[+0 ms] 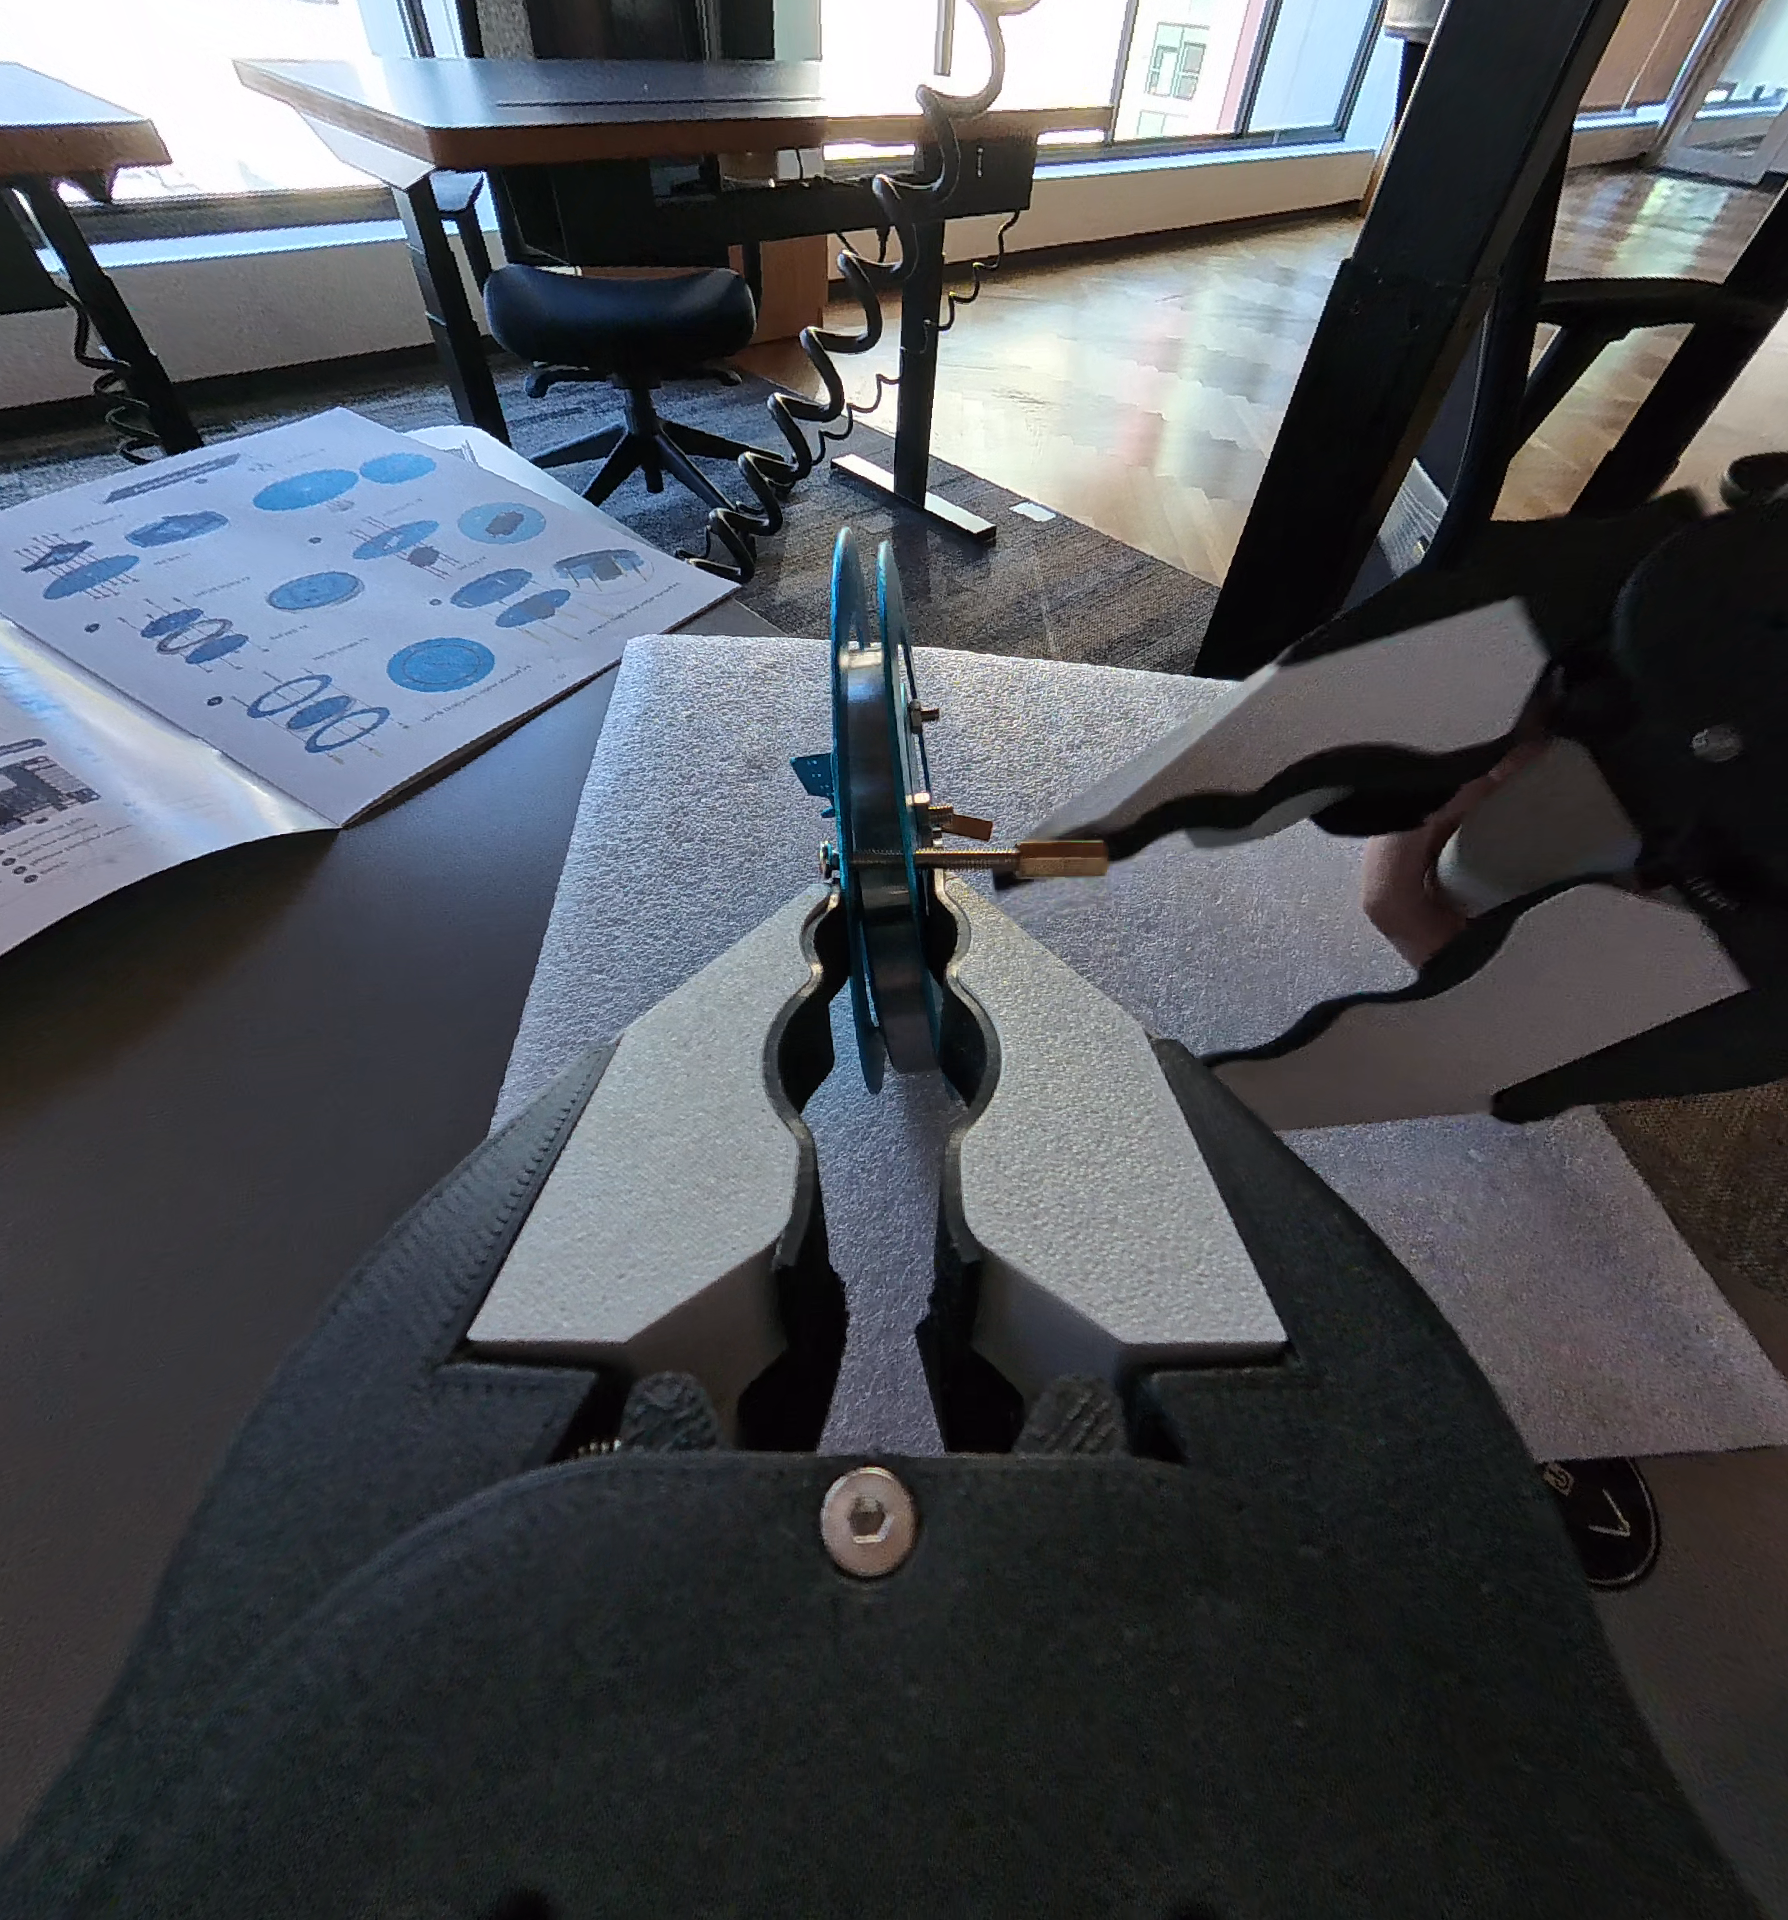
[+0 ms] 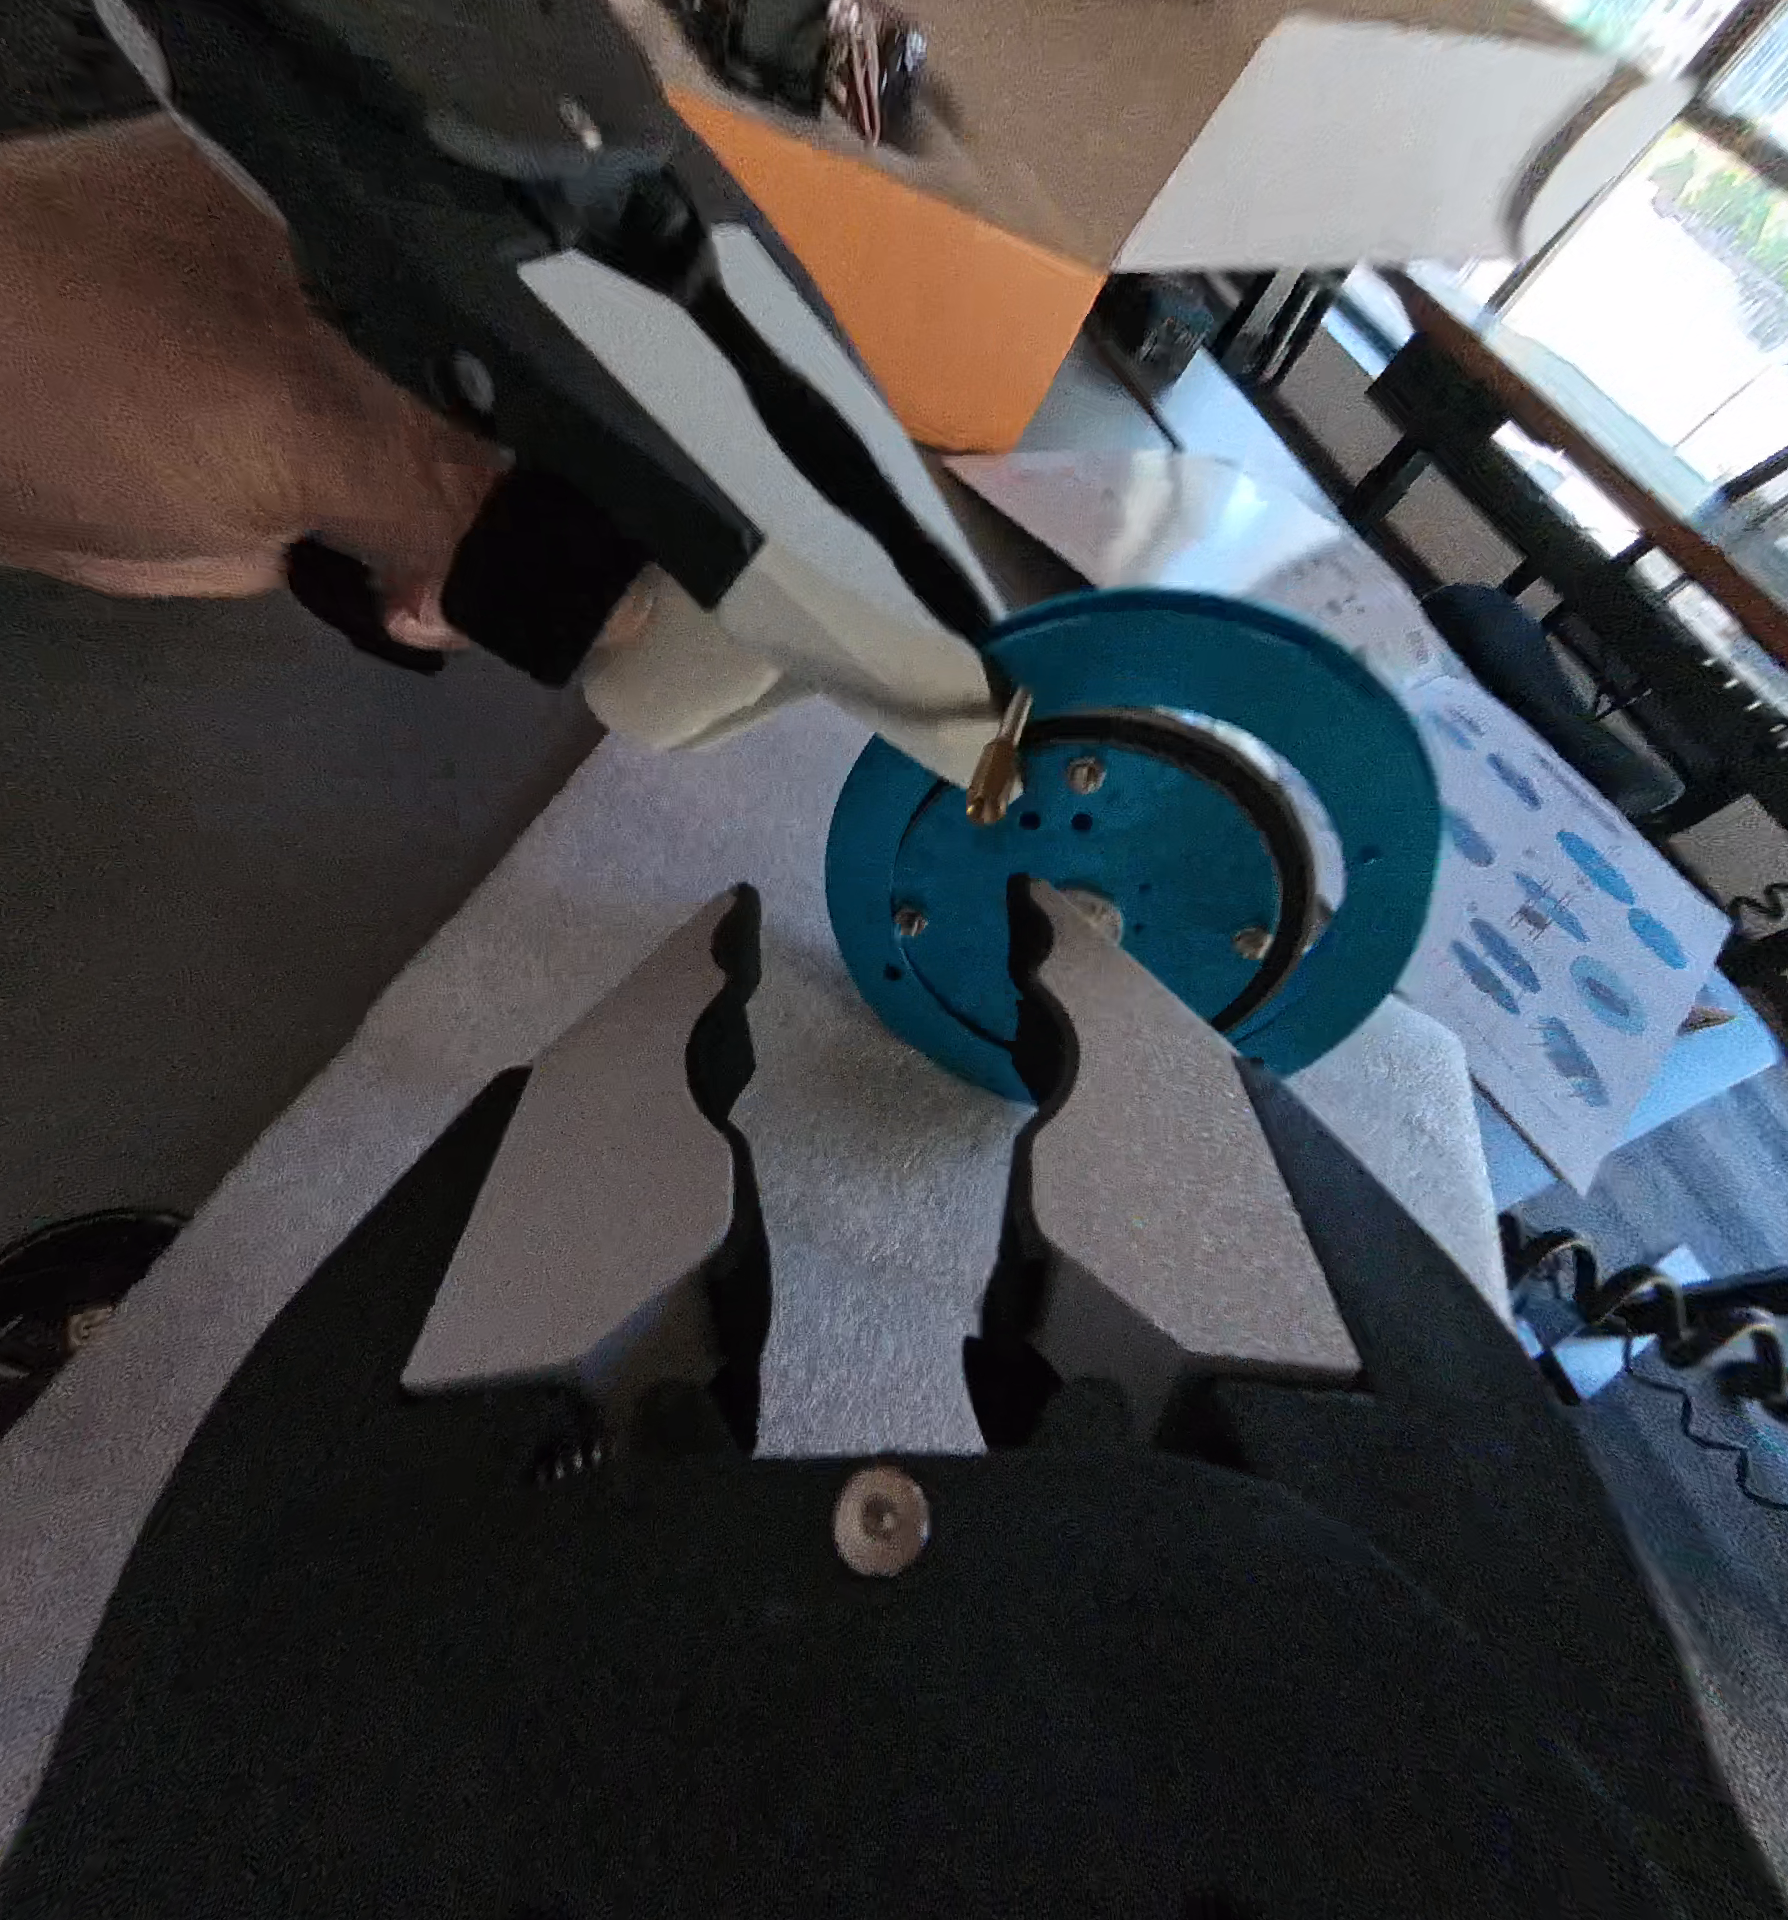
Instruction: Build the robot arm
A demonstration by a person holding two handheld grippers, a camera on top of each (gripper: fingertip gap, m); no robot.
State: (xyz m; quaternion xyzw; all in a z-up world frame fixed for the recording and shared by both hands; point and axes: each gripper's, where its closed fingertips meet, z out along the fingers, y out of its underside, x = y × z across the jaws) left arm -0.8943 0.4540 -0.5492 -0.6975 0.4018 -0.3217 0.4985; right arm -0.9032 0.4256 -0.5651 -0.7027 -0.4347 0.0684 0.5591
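Disc assembly (image 1: 885, 821): two blue round plates with a dark ring sandwiched between them, stood on edge on the white foam sheet (image 1: 682, 790); held upright, I judge, so its flat face is open from the side.
Left gripper (image 1: 885, 914): closed on the assembly's lower edge, one finger on each face, steadying it.
Brass standoff (image 1: 1061, 858): one, on the end of a threaded screw sticking sideways out of the plates; other short brass studs show on the same face, and the right wrist view shows about four fastener heads.
Right gripper (image 2: 885, 904): fingers apart and empty, its upper fingertip (image 1: 1129, 831) just beside the standoff's end.
Manual (image 1: 329, 613): one open booklet of blue diagrams, on the dark table (image 1: 246, 1039) left of the foam.
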